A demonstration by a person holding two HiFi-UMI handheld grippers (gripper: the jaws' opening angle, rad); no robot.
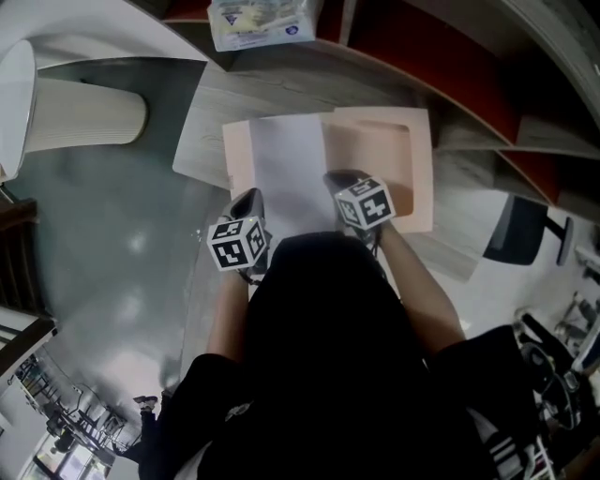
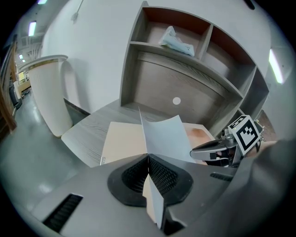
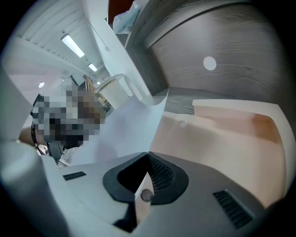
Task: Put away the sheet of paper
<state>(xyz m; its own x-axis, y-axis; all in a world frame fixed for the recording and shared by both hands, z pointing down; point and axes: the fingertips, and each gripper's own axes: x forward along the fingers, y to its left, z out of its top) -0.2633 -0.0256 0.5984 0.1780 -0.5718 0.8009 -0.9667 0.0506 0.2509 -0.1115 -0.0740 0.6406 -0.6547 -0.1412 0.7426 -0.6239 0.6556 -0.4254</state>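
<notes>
The white sheet of paper (image 1: 291, 169) lies over an open peach folder (image 1: 417, 178) on the wooden desk (image 1: 211, 108). My left gripper (image 1: 248, 202) is at the sheet's near left corner. In the left gripper view it (image 2: 148, 156) is shut on the sheet (image 2: 162, 136), which rises bent from the jaws. My right gripper (image 1: 342, 180) is at the sheet's right edge. In its own view it (image 3: 148, 153) is shut on a peach flap of the folder (image 3: 222, 139) that carries a round snap. The sheet (image 3: 125, 125) spreads to the left of it.
A shelf unit rises behind the desk, with a plastic packet (image 1: 261, 21) (image 2: 176, 41) on one shelf. A white ribbed cylinder (image 1: 84, 111) stands to the left over the grey floor. A black chair (image 1: 520, 230) is at the right.
</notes>
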